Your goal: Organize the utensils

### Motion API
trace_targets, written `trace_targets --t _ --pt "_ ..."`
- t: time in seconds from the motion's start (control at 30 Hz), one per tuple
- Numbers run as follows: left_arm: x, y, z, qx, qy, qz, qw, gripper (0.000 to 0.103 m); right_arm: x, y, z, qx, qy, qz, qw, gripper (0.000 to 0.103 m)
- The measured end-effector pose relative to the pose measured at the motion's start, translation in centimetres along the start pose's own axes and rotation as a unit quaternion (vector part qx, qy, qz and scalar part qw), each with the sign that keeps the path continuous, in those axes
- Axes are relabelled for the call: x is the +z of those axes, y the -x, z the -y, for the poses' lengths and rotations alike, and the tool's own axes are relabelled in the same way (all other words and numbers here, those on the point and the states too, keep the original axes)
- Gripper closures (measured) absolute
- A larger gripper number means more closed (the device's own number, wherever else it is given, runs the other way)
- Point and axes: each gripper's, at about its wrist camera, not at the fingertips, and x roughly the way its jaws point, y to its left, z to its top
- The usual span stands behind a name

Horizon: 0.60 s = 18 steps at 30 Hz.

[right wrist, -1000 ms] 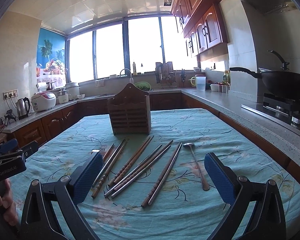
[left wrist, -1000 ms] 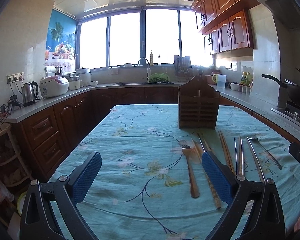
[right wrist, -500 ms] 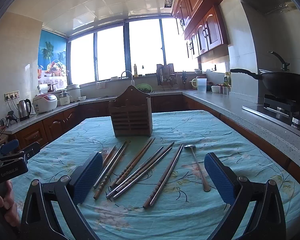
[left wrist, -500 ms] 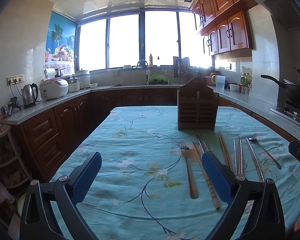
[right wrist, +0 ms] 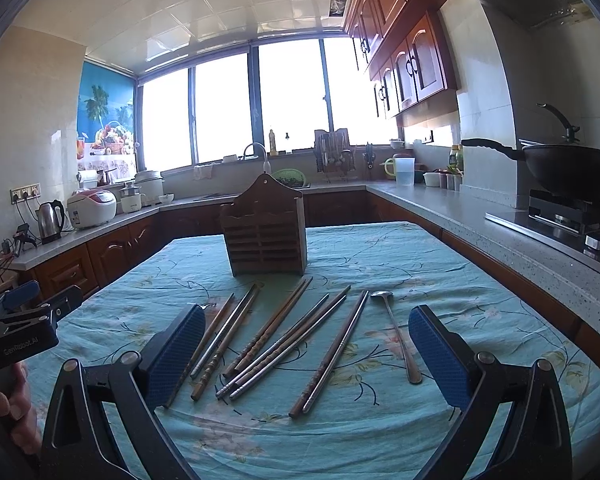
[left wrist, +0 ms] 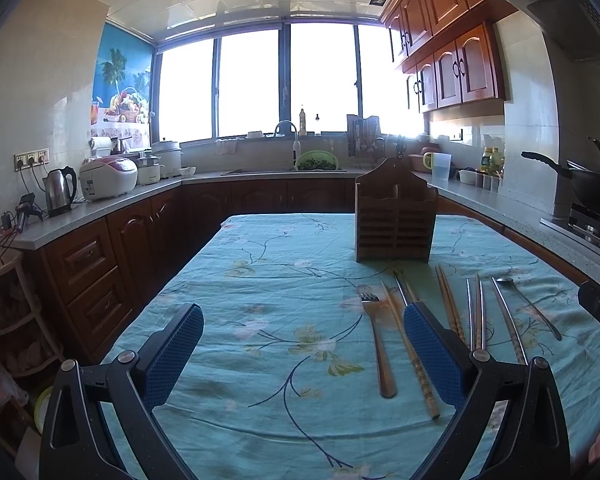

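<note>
Teal floral tablecloth (right wrist: 400,256) bears a slatted wooden utensil holder (right wrist: 266,236); chopsticks (right wrist: 284,334), spoon (right wrist: 396,336) and fork (left wrist: 376,344) lie before it, beneath both empty, wide-open grippers, left (left wrist: 304,352) and right (right wrist: 306,350).

Right gripper (right wrist: 306,344) hovers with blue-padded fingers (right wrist: 436,354) spread wide over the teal floral-clothed worktop (right wrist: 440,272); wooden and steel chopsticks (right wrist: 284,340) fan beside a steel spoon (right wrist: 396,340), before the upright slatted wooden utensil holder (right wrist: 266,232).
</note>
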Motion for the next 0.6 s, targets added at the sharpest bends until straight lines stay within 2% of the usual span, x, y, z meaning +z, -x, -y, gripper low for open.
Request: trace_targets --t 0.6 --pt "0.06 -0.70 -0.06 -0.009 0.006 -0.016 0.9998 0.002 0.06 -0.07 -0.03 0.001 -0.004 -0.006 1.000 0.001"
